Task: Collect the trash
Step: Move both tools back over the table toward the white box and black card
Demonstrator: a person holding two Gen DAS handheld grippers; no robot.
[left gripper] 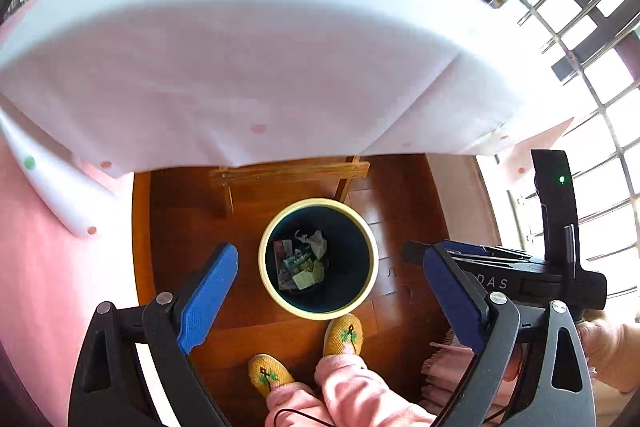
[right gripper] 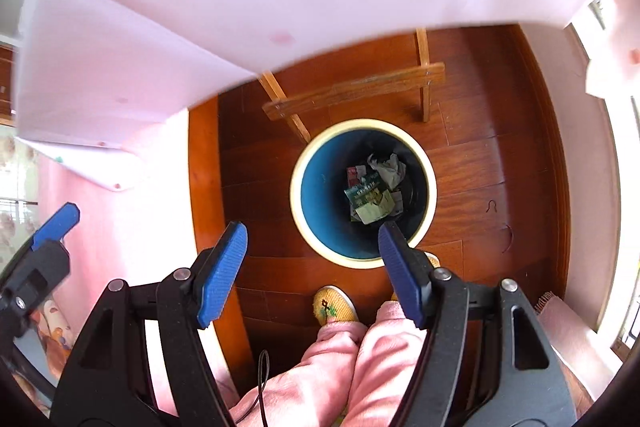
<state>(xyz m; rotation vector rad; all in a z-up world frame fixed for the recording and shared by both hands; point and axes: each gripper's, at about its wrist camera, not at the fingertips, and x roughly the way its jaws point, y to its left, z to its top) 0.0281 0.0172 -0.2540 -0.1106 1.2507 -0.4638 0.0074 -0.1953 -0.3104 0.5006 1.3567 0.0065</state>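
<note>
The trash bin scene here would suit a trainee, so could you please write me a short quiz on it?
1. True or false: the left tongs hold a piece of trash.
2. What colour is the rim of the trash bin? A) cream B) red C) black
3. Fill in: inside the bin lies a green packet beside a piece of crumpled ______.

Key:
1. False. Both the left and the right tongs are open and hold nothing.
2. A. The rim is cream, the inside dark blue.
3. Paper, whitish grey, at the bottom with other wrappers.
</note>
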